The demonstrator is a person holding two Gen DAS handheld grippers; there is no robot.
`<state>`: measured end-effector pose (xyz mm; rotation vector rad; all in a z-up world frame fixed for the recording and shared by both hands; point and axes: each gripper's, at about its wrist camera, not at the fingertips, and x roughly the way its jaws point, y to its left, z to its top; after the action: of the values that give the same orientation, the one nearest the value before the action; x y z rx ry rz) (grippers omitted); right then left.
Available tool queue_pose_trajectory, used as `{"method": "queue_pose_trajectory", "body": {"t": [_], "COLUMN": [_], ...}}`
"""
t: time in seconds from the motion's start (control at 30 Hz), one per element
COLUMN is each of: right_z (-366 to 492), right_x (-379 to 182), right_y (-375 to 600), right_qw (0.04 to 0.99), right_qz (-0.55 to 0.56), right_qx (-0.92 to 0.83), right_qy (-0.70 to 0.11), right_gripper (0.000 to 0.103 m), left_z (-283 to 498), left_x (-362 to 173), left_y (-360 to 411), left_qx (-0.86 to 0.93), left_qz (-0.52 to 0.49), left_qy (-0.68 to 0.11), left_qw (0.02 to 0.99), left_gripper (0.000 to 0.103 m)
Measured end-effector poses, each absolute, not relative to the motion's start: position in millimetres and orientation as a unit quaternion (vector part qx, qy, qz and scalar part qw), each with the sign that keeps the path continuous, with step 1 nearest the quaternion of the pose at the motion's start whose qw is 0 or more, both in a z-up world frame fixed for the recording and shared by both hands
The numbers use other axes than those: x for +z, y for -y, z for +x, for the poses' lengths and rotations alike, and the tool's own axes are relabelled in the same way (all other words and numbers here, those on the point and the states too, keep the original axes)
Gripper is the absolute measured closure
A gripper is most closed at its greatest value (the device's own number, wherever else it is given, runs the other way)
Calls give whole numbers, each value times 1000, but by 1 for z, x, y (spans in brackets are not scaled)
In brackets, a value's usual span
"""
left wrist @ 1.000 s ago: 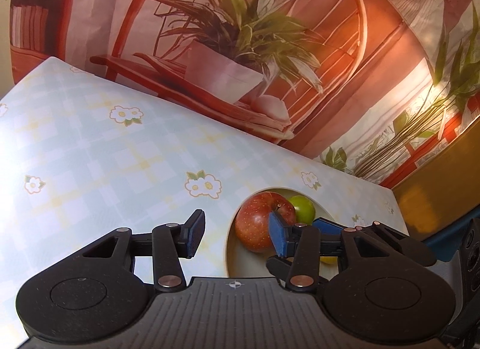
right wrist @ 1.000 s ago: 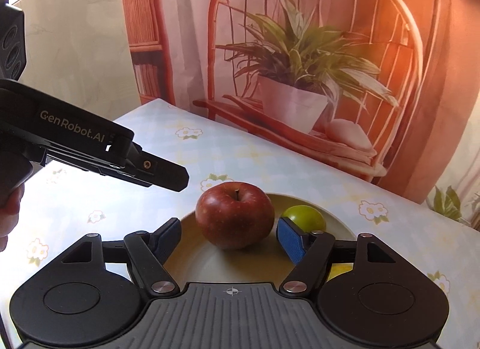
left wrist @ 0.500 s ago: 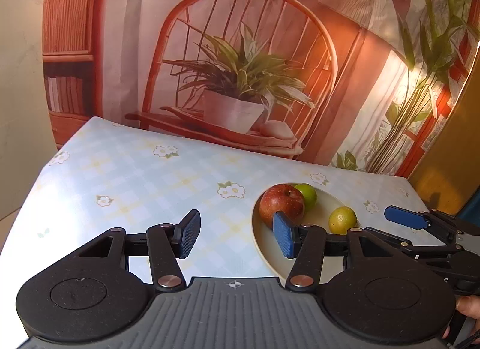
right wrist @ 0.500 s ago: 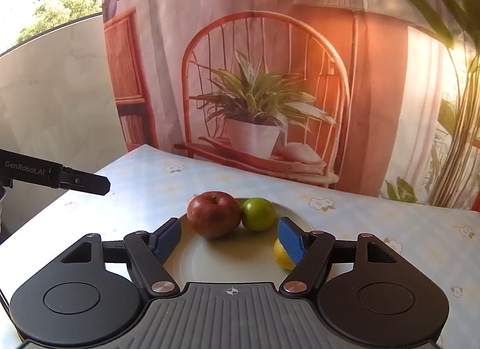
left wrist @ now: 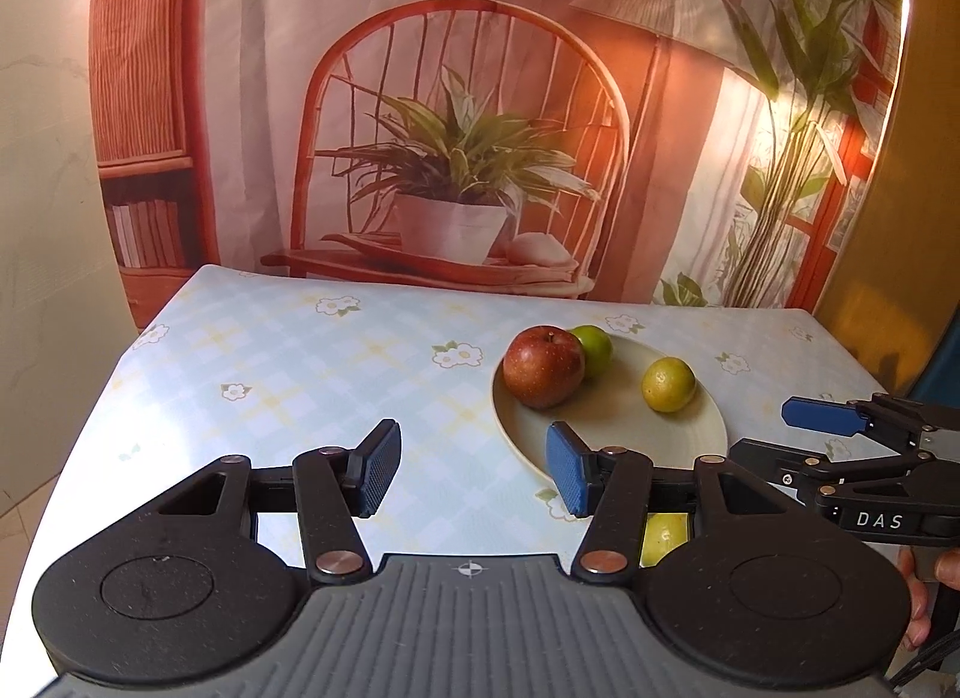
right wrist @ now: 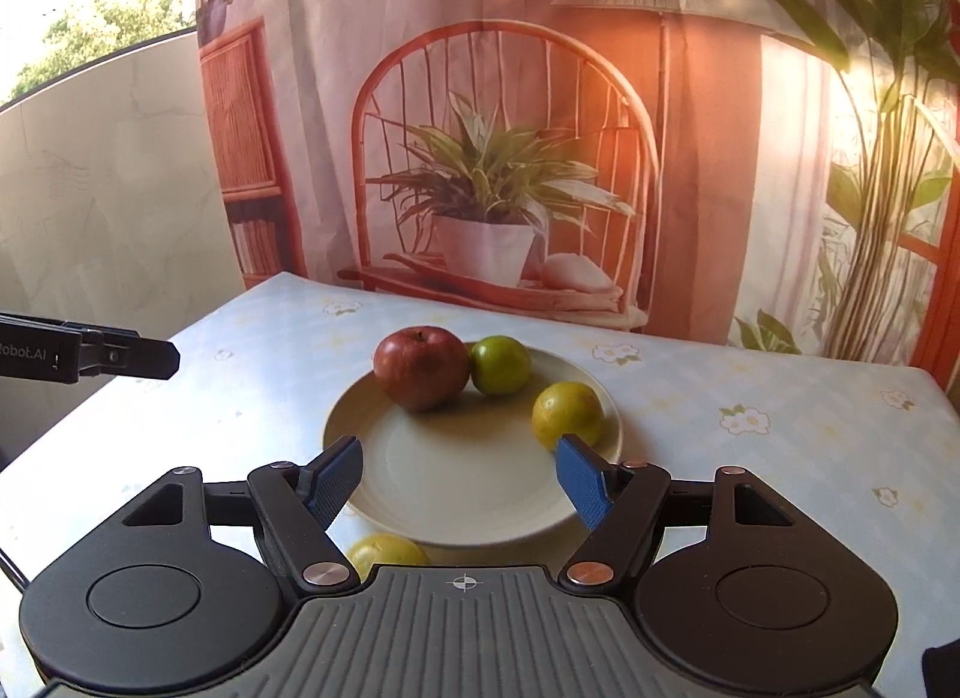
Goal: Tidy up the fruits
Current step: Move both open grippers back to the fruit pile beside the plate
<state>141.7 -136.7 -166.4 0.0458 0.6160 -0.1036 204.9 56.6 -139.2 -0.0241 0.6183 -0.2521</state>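
Observation:
A cream plate [right wrist: 468,494] on the flowered tablecloth holds a red apple [right wrist: 421,368], a green lime [right wrist: 500,365] and a yellow-green citrus [right wrist: 567,415]. The same plate [left wrist: 618,428], apple [left wrist: 543,367], lime [left wrist: 594,347] and citrus [left wrist: 668,384] show in the left wrist view. Another yellow fruit [right wrist: 384,554] lies on the cloth just off the plate's near rim, also partly hidden behind my left gripper's finger [left wrist: 663,536]. My left gripper [left wrist: 474,473] is open and empty, left of the plate. My right gripper [right wrist: 459,479] is open and empty above the plate's near edge.
The table [left wrist: 300,374] has a pale checked cloth with flower prints. A printed backdrop of a chair and potted plant [left wrist: 456,170] hangs behind the far edge. The right gripper's body [left wrist: 870,458] shows at the right of the left wrist view.
Both grippers have pulled back and up from the plate, leaving the apple on it. The whole plate and a yellow fruit beside it have come into view.

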Motion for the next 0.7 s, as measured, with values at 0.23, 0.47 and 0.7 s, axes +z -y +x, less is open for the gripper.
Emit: {"method": "queue_pose_trajectory", "body": {"t": [0.23,0.47,0.7], "right_z": [123,112,118], "right_x": [-180,-194,-209], "right_y": [143,150,156], "right_qw": [941,928,909], "right_qz": [39,69,131], "right_qx": [-54,-45,-10], "right_qy": [-332,-363,-396], "right_gripper": [41,55,64], "left_z": [193,185,183], "left_x": [-154,-164,-171], "left_y": [-47,-46,-43], "left_qx": [-137,-141,-151], "left_qz": [6,9,9], "left_qy": [-319,-334,-349], "left_qw": [938,932,925], "left_gripper": [46,46,46]}}
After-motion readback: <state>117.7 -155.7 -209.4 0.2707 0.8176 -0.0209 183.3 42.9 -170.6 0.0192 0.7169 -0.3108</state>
